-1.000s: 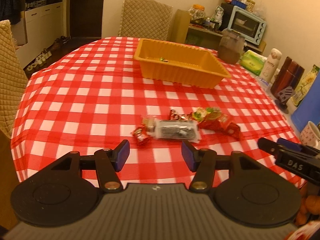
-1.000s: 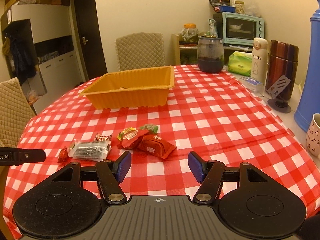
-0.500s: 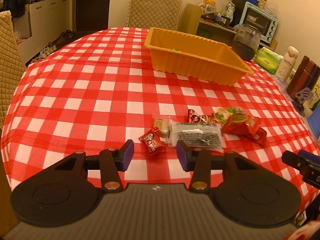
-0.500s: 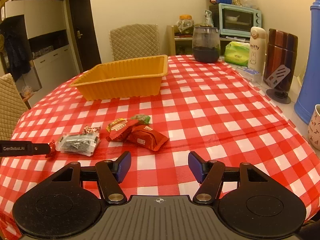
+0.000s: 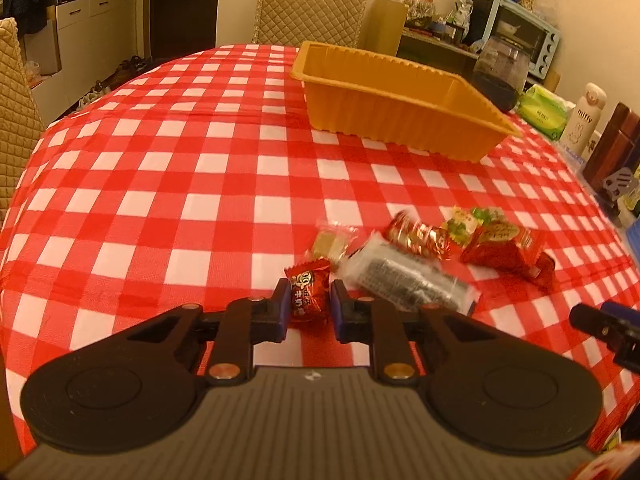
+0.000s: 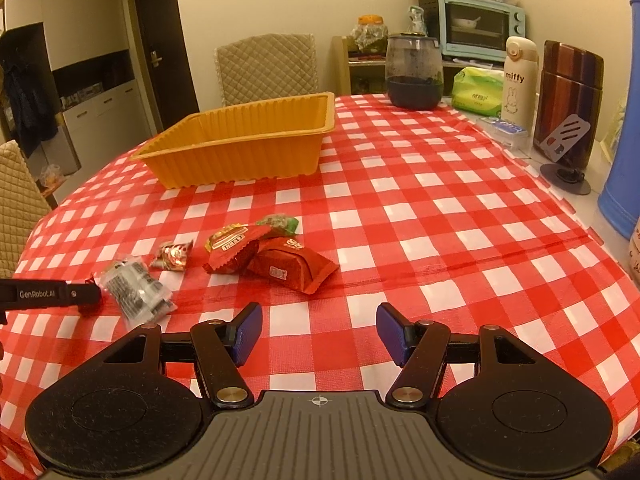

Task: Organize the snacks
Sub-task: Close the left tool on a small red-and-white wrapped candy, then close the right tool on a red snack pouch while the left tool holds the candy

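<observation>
My left gripper (image 5: 309, 307) is shut on a small red candy (image 5: 309, 289) at the near left end of a snack pile on the checked table. Beside it lie a clear dark-filled packet (image 5: 404, 280), a beige wrapped sweet (image 5: 330, 242), a red foil candy (image 5: 418, 236) and red packets (image 5: 504, 250). In the right wrist view my right gripper (image 6: 319, 334) is open and empty, short of the red packets (image 6: 292, 266); the clear packet (image 6: 134, 294) and the left gripper's finger (image 6: 48, 294) show at left. The orange tray (image 5: 392, 108) stands beyond, also in the right wrist view (image 6: 240, 148).
At the table's right edge stand a dark glass jar (image 6: 414, 72), a green tissue pack (image 6: 478, 92), a white miffy bottle (image 6: 518, 80), a brown canister (image 6: 568, 96) and a blue jug (image 6: 624, 140). Quilted chairs stand at the far side (image 6: 266, 68) and at the left (image 5: 16, 120).
My left gripper has moved forward and down to the small red candy and closed its fingers on it. The clear packet has shifted a little. The right gripper has stayed open.
</observation>
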The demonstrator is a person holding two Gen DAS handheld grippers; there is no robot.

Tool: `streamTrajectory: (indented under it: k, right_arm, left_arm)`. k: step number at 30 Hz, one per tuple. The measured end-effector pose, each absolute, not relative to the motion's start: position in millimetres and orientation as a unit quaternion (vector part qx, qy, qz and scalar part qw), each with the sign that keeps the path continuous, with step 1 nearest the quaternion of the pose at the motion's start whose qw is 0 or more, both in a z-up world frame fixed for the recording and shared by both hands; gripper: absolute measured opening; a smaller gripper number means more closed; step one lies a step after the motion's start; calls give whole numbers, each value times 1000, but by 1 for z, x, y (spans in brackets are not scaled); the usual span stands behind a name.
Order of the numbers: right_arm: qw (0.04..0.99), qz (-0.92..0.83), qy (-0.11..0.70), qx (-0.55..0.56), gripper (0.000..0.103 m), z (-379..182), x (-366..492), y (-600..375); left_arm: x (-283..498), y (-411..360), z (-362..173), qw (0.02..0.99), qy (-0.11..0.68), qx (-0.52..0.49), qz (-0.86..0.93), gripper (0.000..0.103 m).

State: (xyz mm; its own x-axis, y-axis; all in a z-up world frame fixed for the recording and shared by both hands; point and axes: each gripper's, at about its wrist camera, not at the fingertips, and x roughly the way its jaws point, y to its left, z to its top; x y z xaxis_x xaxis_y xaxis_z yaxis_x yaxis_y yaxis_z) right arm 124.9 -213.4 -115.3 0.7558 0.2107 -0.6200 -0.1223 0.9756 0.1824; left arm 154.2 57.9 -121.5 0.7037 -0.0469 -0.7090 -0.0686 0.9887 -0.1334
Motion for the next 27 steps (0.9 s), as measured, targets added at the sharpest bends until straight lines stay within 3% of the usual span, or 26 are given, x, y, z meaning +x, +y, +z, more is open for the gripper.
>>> streamTrajectory:
  k: [11, 22, 27]
  right_arm:
    - [931, 113, 344, 41, 63, -116, 135, -208]
    - [918, 179, 340, -96, 63, -125, 181, -191]
    - [901, 231, 352, -99, 63, -135, 210, -191]
  left_arm:
    - [146, 56, -113, 926, 374, -58, 0, 17]
    - [142, 52, -105, 927, 369, -60, -14, 17]
    - [143, 50, -107, 926, 372, -62, -18, 17]
